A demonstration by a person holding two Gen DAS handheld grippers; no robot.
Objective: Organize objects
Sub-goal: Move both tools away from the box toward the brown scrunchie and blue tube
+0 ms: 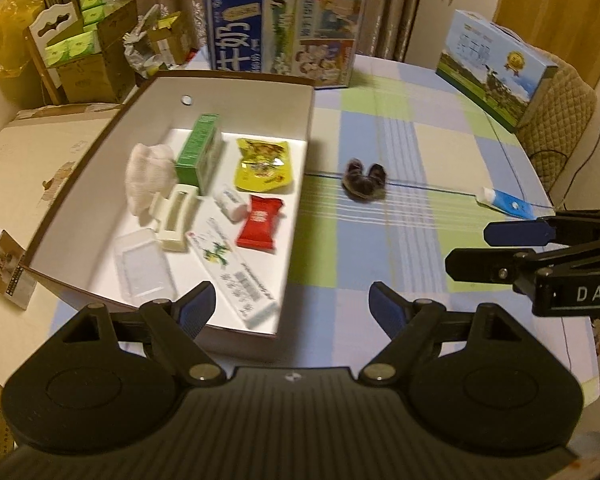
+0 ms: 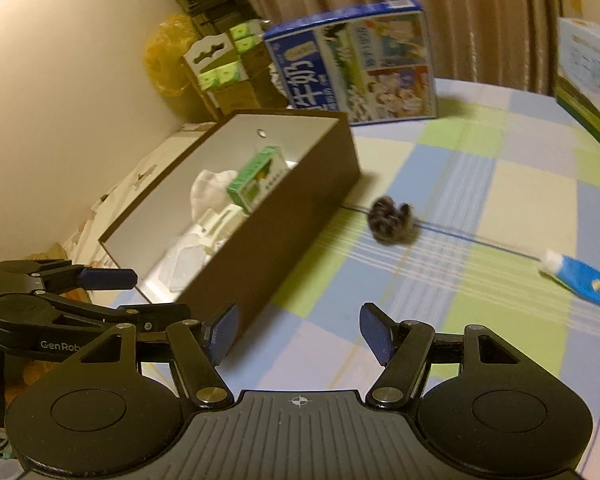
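A brown box (image 1: 236, 80) with a white inside holds several items, among them a green carton (image 1: 200, 152), a yellow pouch (image 1: 264, 164) and a red packet (image 1: 260, 222). To its right on the checked cloth lie a dark furry hair tie (image 1: 364, 182) (image 2: 392, 220) and, further right, a blue tube (image 1: 508, 202) (image 2: 584, 280). My left gripper (image 1: 292, 300) (image 2: 160, 294) hovers open and empty over the box's near right corner. My right gripper (image 2: 298, 316) (image 1: 468, 248) is open and empty too, above the cloth short of the hair tie.
A big blue milk carton (image 1: 284, 32) stands behind the box. A second printed carton (image 1: 496, 68) sits at the table's far right, by a padded chair back (image 1: 560, 120). Cardboard boxes (image 1: 88, 52) are stacked past the left side.
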